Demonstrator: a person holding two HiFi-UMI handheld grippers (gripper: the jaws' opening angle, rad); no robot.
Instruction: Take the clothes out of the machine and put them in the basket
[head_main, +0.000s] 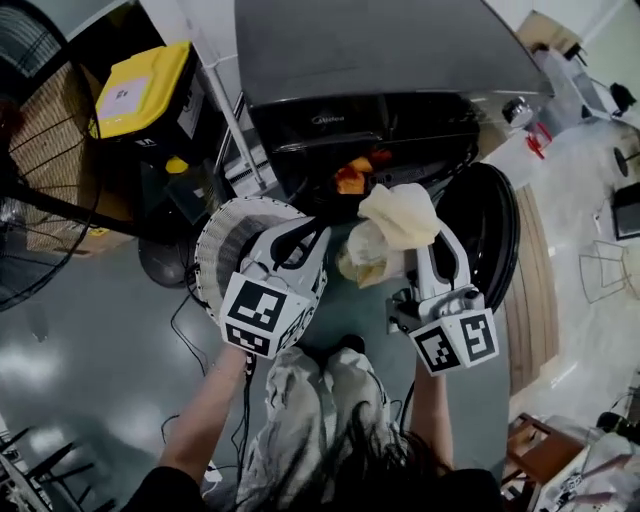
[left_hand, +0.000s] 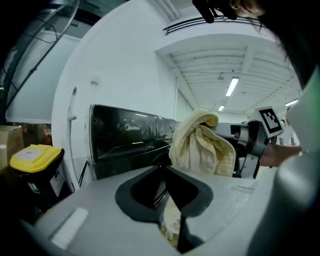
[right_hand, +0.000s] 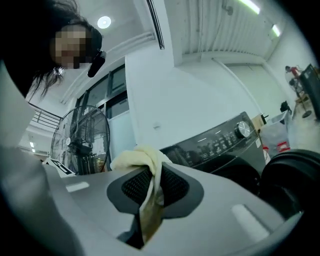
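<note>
Cloth (head_main: 400, 212) clamped in left hand-held gripper (left_hand: 166, 190), right hand-held gripper (right_hand: 151, 185); basket (head_main: 220, 242) half-hidden.

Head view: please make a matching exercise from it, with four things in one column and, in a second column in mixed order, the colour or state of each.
Things:
1. cloth
2. machine door
3. bin lid
4. basket

Colour or state:
a. dark and round, swung open
b. white, round, with a ribbed wall
c. bright yellow
d. pale yellow, pinched in the right gripper

Pairs: 1-d, 2-a, 3-c, 4-b
</note>
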